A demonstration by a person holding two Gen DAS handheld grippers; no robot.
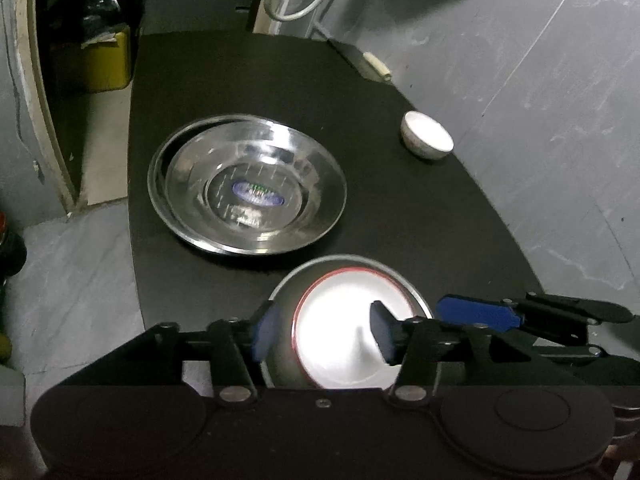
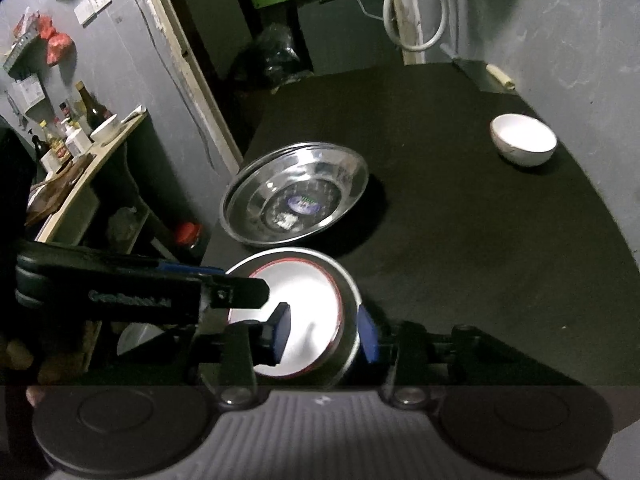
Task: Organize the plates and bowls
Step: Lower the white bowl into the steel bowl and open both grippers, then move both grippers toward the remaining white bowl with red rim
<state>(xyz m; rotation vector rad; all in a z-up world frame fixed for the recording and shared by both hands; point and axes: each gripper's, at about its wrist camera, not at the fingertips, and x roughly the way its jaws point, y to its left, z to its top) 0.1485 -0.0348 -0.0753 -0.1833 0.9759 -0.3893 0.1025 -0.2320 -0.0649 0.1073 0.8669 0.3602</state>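
A metal bowl with a white, red-rimmed inside [image 1: 344, 332] sits at the near edge of the black table [image 1: 420, 216]. My left gripper [image 1: 320, 330] straddles its left wall, one blue pad outside, one inside, closed on it. My right gripper [image 2: 326, 334] grips the same bowl [image 2: 304, 312] on its right wall, and it also shows in the left wrist view [image 1: 480, 314]. Two stacked steel plates [image 1: 248, 184] lie beyond it, also seen in the right wrist view [image 2: 296, 196]. A small white bowl [image 1: 427, 135] stands far right, likewise in the right wrist view [image 2: 523, 139].
A grey wall [image 1: 540, 80] runs along the table's right side. A dark flat thing with a cream handle [image 1: 372, 63] lies at the far edge. A shelf with bottles [image 2: 72, 136] stands left of the table. A yellow bin [image 1: 108, 60] sits beyond the far left corner.
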